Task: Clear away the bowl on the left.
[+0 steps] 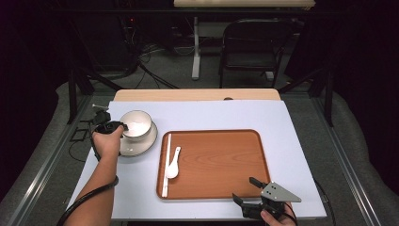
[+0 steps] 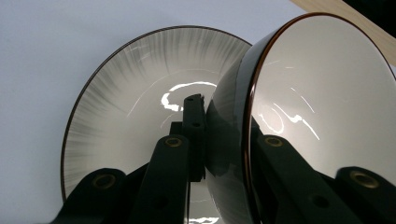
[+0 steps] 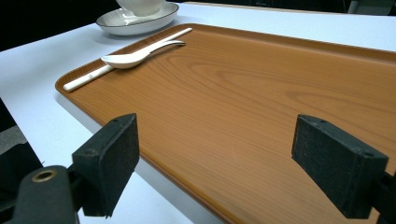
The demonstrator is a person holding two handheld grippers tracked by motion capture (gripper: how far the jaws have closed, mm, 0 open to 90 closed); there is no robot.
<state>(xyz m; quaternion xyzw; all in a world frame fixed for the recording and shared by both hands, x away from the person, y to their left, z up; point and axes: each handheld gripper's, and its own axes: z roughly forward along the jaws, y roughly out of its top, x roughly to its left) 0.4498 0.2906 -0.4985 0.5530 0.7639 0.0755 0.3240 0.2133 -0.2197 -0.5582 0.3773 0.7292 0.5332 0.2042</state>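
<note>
A white bowl [image 1: 137,123] with a dark outside rests on a grey-streaked plate [image 1: 141,146] at the table's left. My left gripper [image 1: 115,126] is shut on the bowl's near-left rim. In the left gripper view, one jaw of the left gripper [image 2: 224,121] is inside the bowl [image 2: 322,93] and the other outside, above the plate [image 2: 135,93]. My right gripper [image 1: 247,190] stands open over the front right corner of the wooden tray [image 1: 221,160]. Its pads [image 3: 109,163] hold nothing above the tray [image 3: 261,93].
A white spoon [image 1: 172,162] and white chopsticks [image 1: 166,165] lie along the tray's left side. The right gripper view shows the spoon [image 3: 130,57] and chopsticks [image 3: 93,74] far from the jaws. A pale blue mat [image 1: 291,136] covers the table. A chair [image 1: 251,44] stands beyond it.
</note>
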